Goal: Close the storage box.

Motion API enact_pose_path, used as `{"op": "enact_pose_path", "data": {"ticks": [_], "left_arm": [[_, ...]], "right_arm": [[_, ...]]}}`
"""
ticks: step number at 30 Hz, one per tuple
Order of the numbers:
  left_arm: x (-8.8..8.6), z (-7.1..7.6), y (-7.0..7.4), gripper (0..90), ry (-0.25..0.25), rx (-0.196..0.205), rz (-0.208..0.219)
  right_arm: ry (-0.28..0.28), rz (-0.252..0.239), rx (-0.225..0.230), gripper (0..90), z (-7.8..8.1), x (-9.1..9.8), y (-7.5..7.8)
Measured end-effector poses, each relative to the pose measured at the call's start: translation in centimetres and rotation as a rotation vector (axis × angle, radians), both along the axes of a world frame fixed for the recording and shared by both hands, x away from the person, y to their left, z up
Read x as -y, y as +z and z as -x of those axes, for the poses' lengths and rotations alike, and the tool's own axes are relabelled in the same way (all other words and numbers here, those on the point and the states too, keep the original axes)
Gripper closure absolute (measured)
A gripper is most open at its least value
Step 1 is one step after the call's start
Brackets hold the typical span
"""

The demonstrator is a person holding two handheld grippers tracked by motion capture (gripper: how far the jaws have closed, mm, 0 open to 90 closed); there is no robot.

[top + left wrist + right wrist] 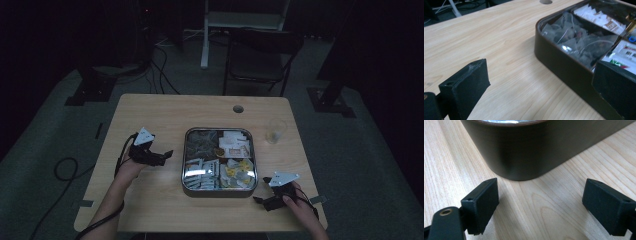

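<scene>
Both tongs, left (167, 154) and right (257, 200), spread apart and empty beside tin (186, 176) mid-frame; sideways bump could shove it toward glass (275, 131)

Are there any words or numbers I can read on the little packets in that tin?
None can be read.
White packets in the tin: brown print, too blurred.
Packet with red and green marks: print too small.
Yellow packets: too small.
</scene>
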State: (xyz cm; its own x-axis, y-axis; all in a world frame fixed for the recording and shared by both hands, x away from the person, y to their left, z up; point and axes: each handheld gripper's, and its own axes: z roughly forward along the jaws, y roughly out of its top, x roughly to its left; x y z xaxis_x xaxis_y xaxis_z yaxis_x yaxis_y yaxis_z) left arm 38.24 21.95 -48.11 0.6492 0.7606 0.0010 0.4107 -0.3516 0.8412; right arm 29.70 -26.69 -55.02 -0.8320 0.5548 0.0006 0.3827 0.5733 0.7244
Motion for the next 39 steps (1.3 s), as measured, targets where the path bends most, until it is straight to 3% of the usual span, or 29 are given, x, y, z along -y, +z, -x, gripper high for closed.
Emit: {"op": "enact_pose_path", "data": {"ticks": [18, 27, 39], "left_arm": [[-2.8, 1.7, -2.9, 1.7, 0.048, -0.052, -0.008], [-4.5, 3.4, -4.2, 1.6, 0.090, -0.071, -0.021], [-6.7, 5.7, -4.9, 1.7, 0.158, -0.091, -0.019]], "right_arm": [[0.000, 0.000, 0.000, 13.3, 0.0, 0.0, 0.0], [0.000, 0.000, 0.000, 13.3, 0.0, 0.0, 0.0], [0.000, -0.001, 0.000, 13.3, 0.0, 0.0, 0.0]]}}
